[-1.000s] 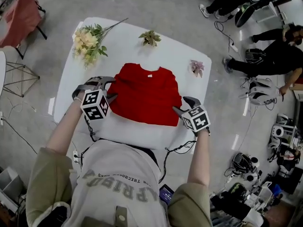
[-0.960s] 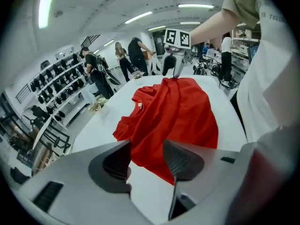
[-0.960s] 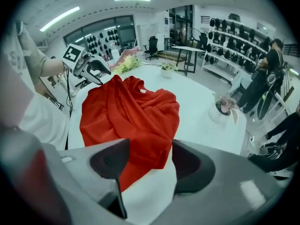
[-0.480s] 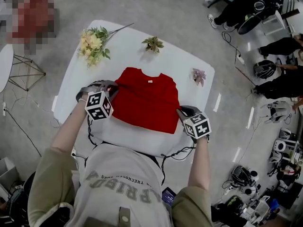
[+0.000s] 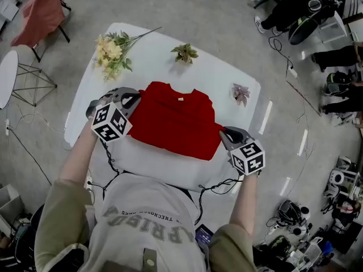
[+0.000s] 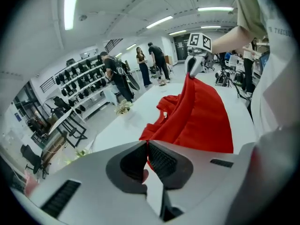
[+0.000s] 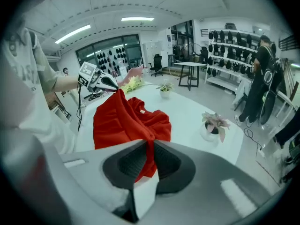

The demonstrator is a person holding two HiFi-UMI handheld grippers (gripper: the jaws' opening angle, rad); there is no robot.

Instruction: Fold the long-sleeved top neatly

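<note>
A red long-sleeved top (image 5: 176, 123) lies on the white table (image 5: 159, 44), collar at the far side. My left gripper (image 5: 130, 99) is shut on the top's left edge; in the left gripper view the cloth (image 6: 201, 116) runs pinched out of the jaws (image 6: 146, 146). My right gripper (image 5: 224, 134) holds the near right corner. Its jaws (image 7: 151, 146) have just been closing, and a bunched fold of the red cloth (image 7: 122, 121) is clamped between them. The fabric hangs taut between both grippers, raised off the table.
A bunch of yellow flowers (image 5: 110, 50) lies at the far left of the table. A small green plant (image 5: 184, 52) sits at the far middle and a pink plant (image 5: 240, 93) at the right. People, gear and cables fill the floor on the right.
Both grippers went from open to shut on the top's near edge and lifted it. The left one drew outward to the left, the right one outward to the right.
</note>
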